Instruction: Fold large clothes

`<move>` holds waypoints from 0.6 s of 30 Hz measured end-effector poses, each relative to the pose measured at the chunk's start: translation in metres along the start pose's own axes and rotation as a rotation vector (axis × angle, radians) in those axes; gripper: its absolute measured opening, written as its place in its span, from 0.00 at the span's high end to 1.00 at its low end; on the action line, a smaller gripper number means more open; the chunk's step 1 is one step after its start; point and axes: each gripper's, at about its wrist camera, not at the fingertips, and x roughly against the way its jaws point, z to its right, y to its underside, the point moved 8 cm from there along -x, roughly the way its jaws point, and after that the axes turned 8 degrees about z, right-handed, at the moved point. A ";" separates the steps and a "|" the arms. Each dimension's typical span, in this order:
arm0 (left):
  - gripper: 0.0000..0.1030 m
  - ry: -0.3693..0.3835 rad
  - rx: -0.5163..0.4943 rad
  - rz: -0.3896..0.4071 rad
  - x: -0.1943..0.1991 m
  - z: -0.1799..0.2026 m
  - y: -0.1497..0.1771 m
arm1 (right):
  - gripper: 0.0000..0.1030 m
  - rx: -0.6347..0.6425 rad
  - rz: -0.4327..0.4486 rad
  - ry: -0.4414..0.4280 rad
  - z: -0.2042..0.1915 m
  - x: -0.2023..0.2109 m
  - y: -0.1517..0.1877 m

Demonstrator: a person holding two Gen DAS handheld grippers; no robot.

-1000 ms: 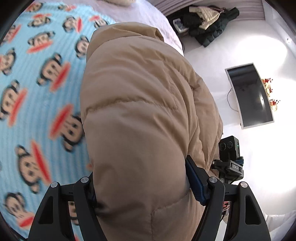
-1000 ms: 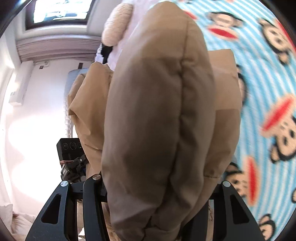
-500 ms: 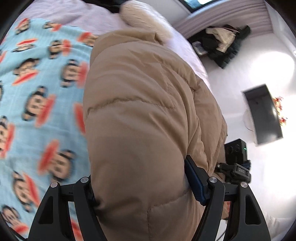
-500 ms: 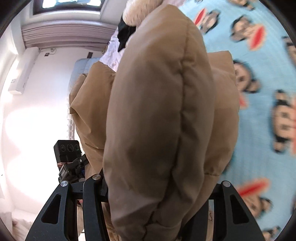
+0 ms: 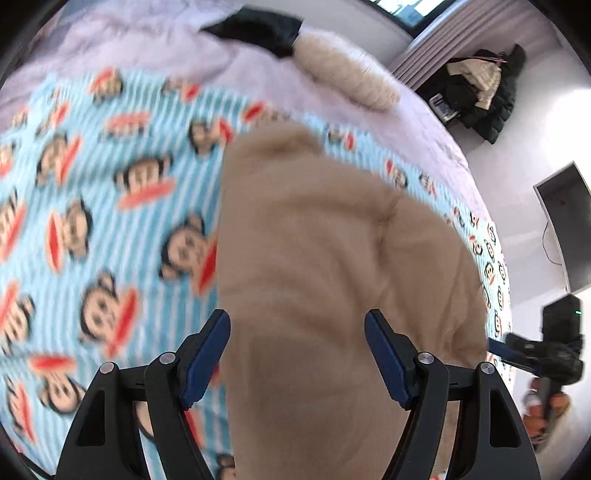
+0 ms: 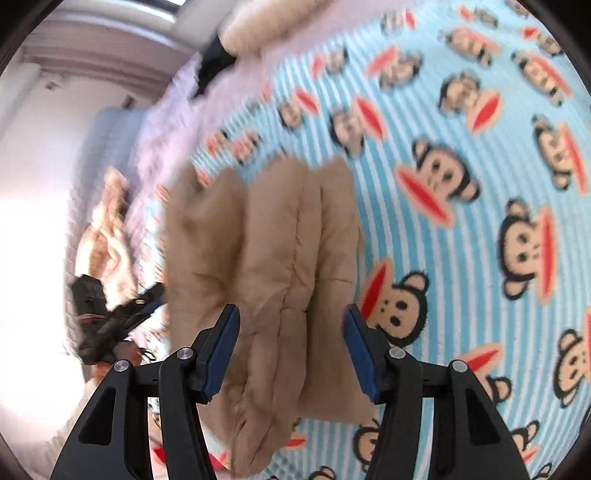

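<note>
While both jaws gape, the tan puffer jacket lies between them.

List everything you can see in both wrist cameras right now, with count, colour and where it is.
puffer jacket: one, tan, lying on the blanket between both tools
blanket: one, light blue stripes with monkey faces, spread over the bed
bed cover: one, pale lilac, beyond the blanket
fluffy item: one, cream, on the bed cover
dark garment: one, black, beside the fluffy item
clothes pile: one, black and cream, on the floor by the wall
monitor: one, dark, on the white floor
left tool: one, black with blue pads, open around the jacket
right tool: one, same colours, jaws opening, jacket between them
</note>
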 end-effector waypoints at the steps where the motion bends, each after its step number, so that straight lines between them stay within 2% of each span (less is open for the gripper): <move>1: 0.27 -0.003 -0.014 0.020 0.002 -0.003 -0.010 | 0.41 -0.014 0.021 -0.057 -0.005 0.011 -0.008; 4: 0.27 -0.027 -0.033 0.048 -0.014 0.012 -0.034 | 0.42 -0.062 -0.012 -0.248 -0.040 0.006 0.004; 5: 0.27 -0.037 -0.034 0.050 -0.019 0.017 -0.036 | 0.42 -0.060 -0.034 -0.253 -0.044 -0.001 0.006; 6: 0.27 -0.052 -0.036 0.048 -0.025 0.016 -0.039 | 0.42 -0.047 -0.048 -0.216 -0.041 -0.013 0.000; 8: 0.27 -0.082 -0.034 0.042 -0.035 0.014 -0.041 | 0.42 -0.028 -0.074 -0.059 -0.025 -0.040 0.002; 10: 0.27 -0.093 -0.033 0.033 -0.043 0.016 -0.041 | 0.42 -0.066 -0.082 -0.008 -0.009 -0.065 -0.007; 11: 0.27 -0.103 -0.039 0.031 -0.046 0.019 -0.038 | 0.51 -0.093 -0.068 -0.030 -0.008 -0.076 -0.013; 12: 0.27 -0.121 -0.051 0.025 -0.050 0.021 -0.038 | 0.81 -0.108 -0.059 -0.053 -0.011 -0.075 -0.012; 13: 0.27 -0.141 -0.065 0.022 -0.055 0.024 -0.038 | 0.94 -0.116 -0.048 -0.068 -0.014 -0.077 -0.015; 15: 0.27 -0.157 -0.081 0.017 -0.063 0.031 -0.036 | 0.96 -0.075 -0.025 -0.024 -0.018 -0.083 -0.022; 18: 0.27 -0.170 -0.118 0.005 -0.076 0.050 -0.032 | 0.96 -0.001 -0.021 0.111 -0.004 -0.082 -0.016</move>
